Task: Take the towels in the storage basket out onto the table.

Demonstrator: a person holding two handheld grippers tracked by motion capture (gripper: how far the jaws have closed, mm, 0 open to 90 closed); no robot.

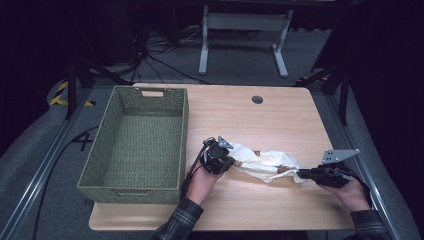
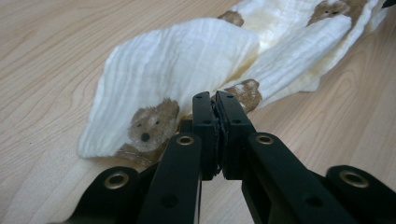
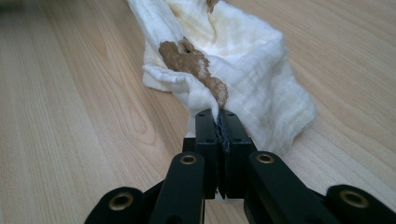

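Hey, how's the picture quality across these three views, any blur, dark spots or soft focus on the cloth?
High view: table evenly lit, surroundings nearly black, cloth small and low in detail. Left gripper view: cloth weave sharp, jaws at the bottom edge slightly soft, no glare. Right gripper view: cloth sharp near the jaws, the far tabletop blurs and darkens toward the top left corner.

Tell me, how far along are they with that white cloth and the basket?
Early on, it seems. Done: both ends are pinched, the left claw and the right claw each shut on the cloth, which stretches between them above the table. In hand: spreading or lifting it. Left: the green basket is empty, so if the cloth belongs there, that remains.
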